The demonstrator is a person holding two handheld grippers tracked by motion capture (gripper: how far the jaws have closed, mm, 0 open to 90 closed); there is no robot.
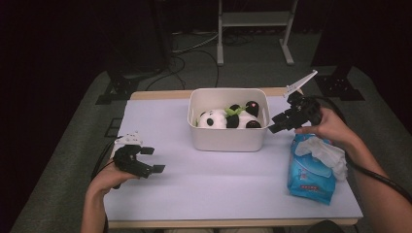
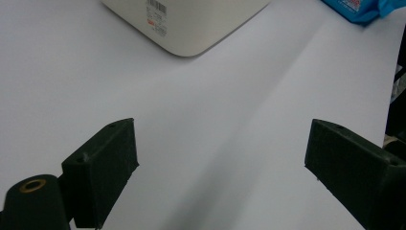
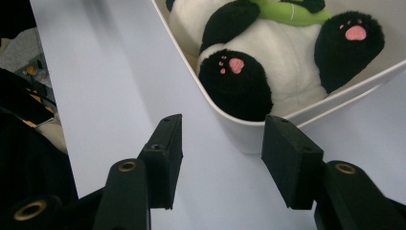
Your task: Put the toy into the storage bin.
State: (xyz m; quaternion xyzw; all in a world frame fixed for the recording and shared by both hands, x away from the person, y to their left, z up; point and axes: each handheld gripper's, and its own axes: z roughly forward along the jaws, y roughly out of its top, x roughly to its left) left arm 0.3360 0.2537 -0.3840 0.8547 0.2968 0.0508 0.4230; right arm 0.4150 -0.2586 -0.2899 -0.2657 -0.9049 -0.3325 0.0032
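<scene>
A black-and-white panda plush point(image 1: 214, 119) lies in a white bin point(image 1: 228, 141) at the back middle of the pale table. In the right gripper view the panda point(image 3: 277, 52) shows pink paw pads and a green stalk, just inside the bin's corner point(image 3: 249, 132). My right gripper point(image 1: 276, 124) hovers beside the bin's right end, open, with nothing between its fingers point(image 3: 224, 129). My left gripper point(image 1: 153, 159) rests low at the front left, well short of the bin, and stands wide open over bare table point(image 2: 222, 139).
A blue pack of wipes point(image 1: 311, 179) with a white sheet pulled out lies at the right, under my right hand; its corner point(image 2: 359, 7) shows in the left gripper view, beside the bin point(image 2: 191, 24). Dark floor, cables and a white frame point(image 1: 252, 19) lie beyond the table.
</scene>
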